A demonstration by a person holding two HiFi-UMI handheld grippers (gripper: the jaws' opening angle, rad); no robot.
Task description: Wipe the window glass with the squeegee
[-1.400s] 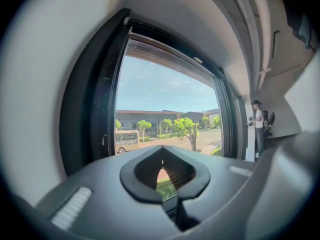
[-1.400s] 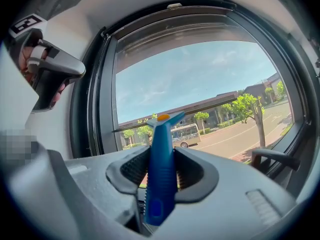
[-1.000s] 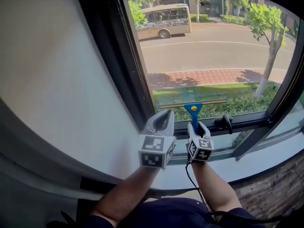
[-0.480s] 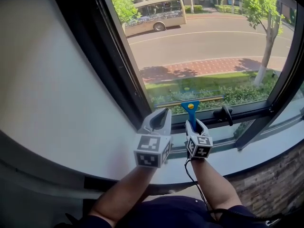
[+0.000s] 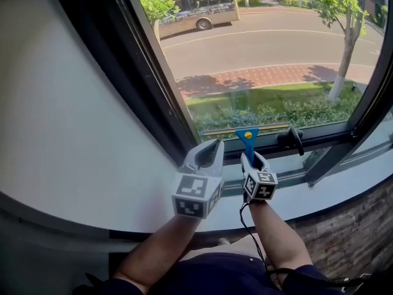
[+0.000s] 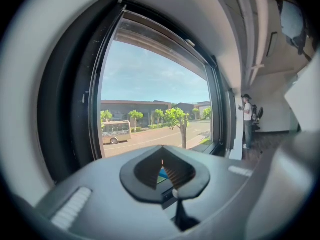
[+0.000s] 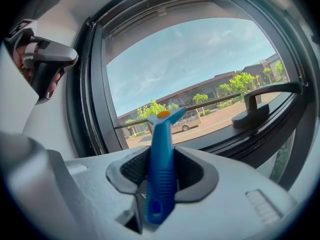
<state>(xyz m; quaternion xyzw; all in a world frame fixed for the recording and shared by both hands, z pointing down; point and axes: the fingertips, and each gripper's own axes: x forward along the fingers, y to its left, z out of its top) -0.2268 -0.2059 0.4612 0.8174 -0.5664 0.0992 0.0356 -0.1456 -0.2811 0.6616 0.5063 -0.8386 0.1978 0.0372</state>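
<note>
A squeegee with a blue handle (image 5: 248, 144) (image 7: 161, 154) and an orange dot stands upright in my right gripper (image 5: 252, 160) (image 7: 161, 170), which is shut on the handle. Its thin blade (image 5: 245, 128) (image 7: 200, 104) lies level against the window glass (image 5: 264, 48), low down and just above the bottom frame. My left gripper (image 5: 209, 152) (image 6: 165, 164) is beside it on the left, in front of the dark frame's corner. Its jaws are shut and hold nothing.
A black window handle (image 5: 290, 139) (image 7: 260, 106) sticks out of the bottom frame right of the squeegee. The thick dark side frame (image 5: 141, 85) runs up on the left beside a white wall (image 5: 61, 115). A pale sill (image 5: 331, 195) runs below. A person (image 6: 246, 119) stands far off indoors.
The squeegee blade has come lower on the glass, closer to the bottom frame. Both grippers keep their hold and places beside each other.
</note>
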